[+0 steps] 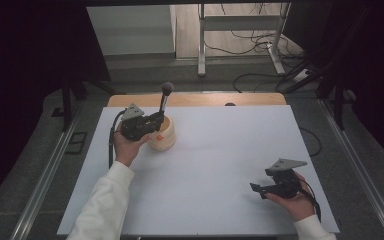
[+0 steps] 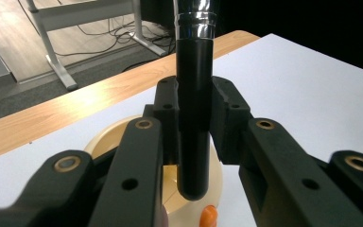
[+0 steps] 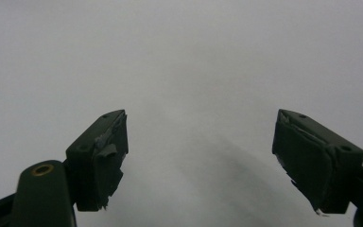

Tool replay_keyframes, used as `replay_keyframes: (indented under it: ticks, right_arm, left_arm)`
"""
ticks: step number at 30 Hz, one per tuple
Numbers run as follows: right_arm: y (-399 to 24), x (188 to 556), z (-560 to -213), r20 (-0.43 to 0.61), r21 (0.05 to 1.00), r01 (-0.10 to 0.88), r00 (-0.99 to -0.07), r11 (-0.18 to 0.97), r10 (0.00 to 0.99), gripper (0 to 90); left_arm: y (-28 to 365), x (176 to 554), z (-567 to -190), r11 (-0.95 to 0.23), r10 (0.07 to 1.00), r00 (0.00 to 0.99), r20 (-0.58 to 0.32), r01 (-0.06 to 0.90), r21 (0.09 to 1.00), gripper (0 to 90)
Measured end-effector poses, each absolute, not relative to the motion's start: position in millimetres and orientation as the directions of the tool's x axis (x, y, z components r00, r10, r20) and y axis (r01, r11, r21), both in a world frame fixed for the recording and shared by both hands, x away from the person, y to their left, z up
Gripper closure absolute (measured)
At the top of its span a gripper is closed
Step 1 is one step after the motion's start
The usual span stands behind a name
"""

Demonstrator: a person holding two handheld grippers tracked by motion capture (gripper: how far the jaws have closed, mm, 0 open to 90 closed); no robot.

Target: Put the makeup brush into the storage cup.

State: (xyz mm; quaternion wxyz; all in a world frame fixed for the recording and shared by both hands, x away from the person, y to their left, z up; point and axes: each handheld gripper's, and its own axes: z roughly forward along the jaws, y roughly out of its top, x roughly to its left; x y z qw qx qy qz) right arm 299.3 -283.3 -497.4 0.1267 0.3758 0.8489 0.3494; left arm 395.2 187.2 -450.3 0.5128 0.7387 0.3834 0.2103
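A white table is seen from the high view, with a strip of bare wood along its far edge; the floor beyond is dim, and the cables there are hard to follow. Near the table's far left part stands a pale round holder, partly covered by the left gripper, so that its near left side is hidden. In the left gripper view its rim is cut off behind the jaws, and a small orange piece at its front is cropped by the lower edge; what that piece is cannot be made out. A brush is held upright over the holder, its black handle clamped between the closed jaws of the left gripper, with the rounded lower end just above the holder's opening; whether it touches the holder cannot be told. The silver collar is cut off at the top edge in that view, while the grey tuft is shown in the high view. The right gripper is held low over the near right part of the table, well apart from the holder, its jaws spread wide with nothing between them; one worn pad is seen against bare white surface.
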Motion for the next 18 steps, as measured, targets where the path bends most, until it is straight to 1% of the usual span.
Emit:
replay_keyframes:
  ticks: [18]
  right_arm:
    - [-283.1,299.6,-497.9,0.048,0.685,0.551,-0.686,0.476,0.726,19.9]
  left_arm:
    - [188.7,404.2,-457.0,-0.157,0.797,0.596,-0.098,0.362,0.919,74.8]
